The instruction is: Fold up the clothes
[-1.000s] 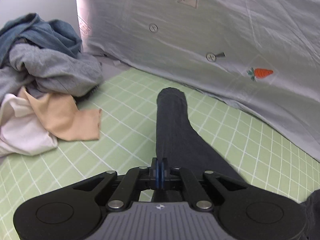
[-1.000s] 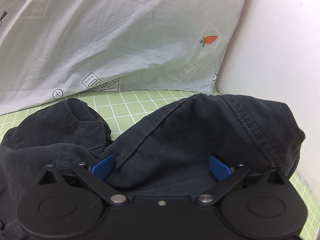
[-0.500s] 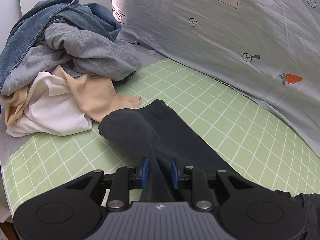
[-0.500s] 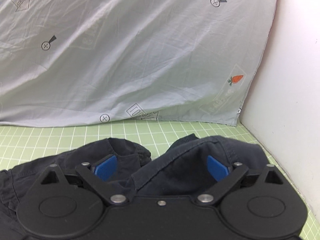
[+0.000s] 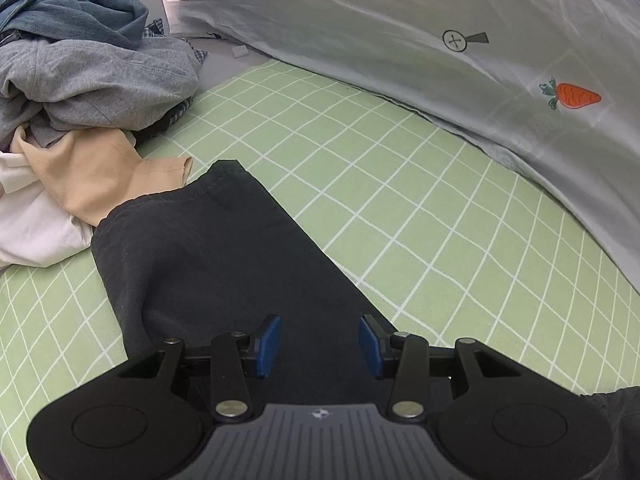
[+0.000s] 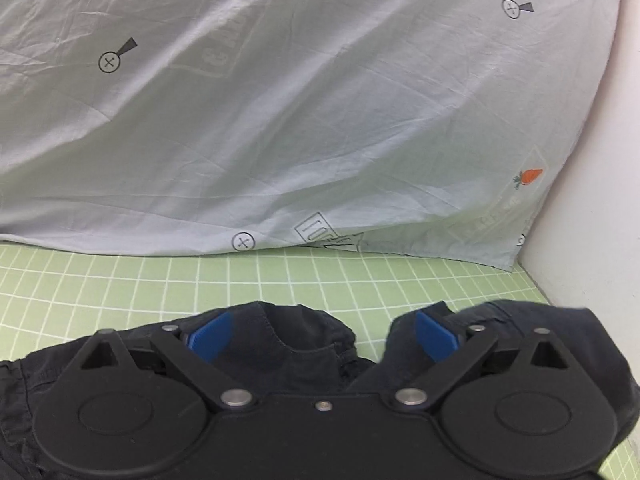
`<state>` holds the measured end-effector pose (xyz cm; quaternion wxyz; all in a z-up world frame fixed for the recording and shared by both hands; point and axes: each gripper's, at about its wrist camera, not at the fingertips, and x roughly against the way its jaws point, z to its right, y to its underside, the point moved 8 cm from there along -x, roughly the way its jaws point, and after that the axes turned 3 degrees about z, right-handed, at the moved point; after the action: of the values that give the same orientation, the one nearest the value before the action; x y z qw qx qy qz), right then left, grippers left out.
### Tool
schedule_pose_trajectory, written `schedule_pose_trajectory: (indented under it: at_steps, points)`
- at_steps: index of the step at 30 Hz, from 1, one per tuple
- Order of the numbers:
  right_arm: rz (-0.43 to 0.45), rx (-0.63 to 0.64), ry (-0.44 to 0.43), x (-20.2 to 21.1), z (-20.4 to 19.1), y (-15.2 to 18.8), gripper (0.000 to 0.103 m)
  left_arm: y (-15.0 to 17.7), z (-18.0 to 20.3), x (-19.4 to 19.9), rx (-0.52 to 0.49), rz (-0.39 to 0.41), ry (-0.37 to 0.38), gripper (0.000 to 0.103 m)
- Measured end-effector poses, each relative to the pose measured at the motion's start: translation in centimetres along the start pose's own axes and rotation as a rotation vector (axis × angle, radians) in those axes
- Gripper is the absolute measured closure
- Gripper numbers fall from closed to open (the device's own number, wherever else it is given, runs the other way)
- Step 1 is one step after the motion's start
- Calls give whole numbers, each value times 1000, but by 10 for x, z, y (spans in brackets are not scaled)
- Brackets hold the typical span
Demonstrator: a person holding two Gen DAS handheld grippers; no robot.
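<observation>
Dark trousers (image 5: 208, 256) lay flat on the green grid mat (image 5: 440, 216), left gripper (image 5: 319, 342) and right gripper (image 6: 322, 330) both spread wide, holding nothing.

Dark trousers (image 5: 208, 248) lie on the green grid mat: one leg spread flat, hem end touching the beige garment in the pile of unfolded clothes (image 5: 80, 80) (denim, grey, beige, white). Waist end (image 6: 304, 344) is bunched and rumpled.
</observation>
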<state>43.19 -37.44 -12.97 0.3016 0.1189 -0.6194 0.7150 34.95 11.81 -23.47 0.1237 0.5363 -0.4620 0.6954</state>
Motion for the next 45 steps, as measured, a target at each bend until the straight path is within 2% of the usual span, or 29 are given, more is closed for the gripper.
schedule_pose_trajectory:
  at_steps: [1,4,9,12,21,29,34,35,37,38,39,40,45]
  points:
    - [0,10,-7,-3,-6,-3,4,1,0,-6,-9,-9,-22,58]
    - [-75,30,-27,-30,-23,3,4,3,-3,-21,-11,-36,-68,57]
    - [-236,-1,-44,-78,-33,28,5,3,-6,-30,-13,-36,-82,57]
    - [-291,-44,-56,-94,-34,41,6,5,-3,-35,-42,-47,-99,56]
    - [-321,-12,-64,-108,-38,50,7,4,-2,-41,-53,-46,-134,53]
    - [-335,-12,-82,-115,-41,52,14,2,-3,-43,-32,-46,-150,51]
    - [-324,-12,-110,-117,-43,52,31,1,-3,-44,-26,-41,-149,51]
    - [-319,-12,-115,-117,-43,52,34,1,-2,-44,-22,-39,-144,54]
    - [-298,-22,-118,-117,-42,50,58,1,0,-44,-6,-38,-116,71]
    - [-289,-35,-117,-116,-40,50,62,1,2,-45,7,-38,-91,95]
    - [-278,-54,-109,-116,-38,50,74,1,3,-45,19,-39,-90,103]
    - [-268,-69,-106,-115,-35,50,80,1,4,-46,31,-40,-90,103]
    - [-225,-140,-111,-112,-23,50,90,-13,17,-41,54,23,-47,103]
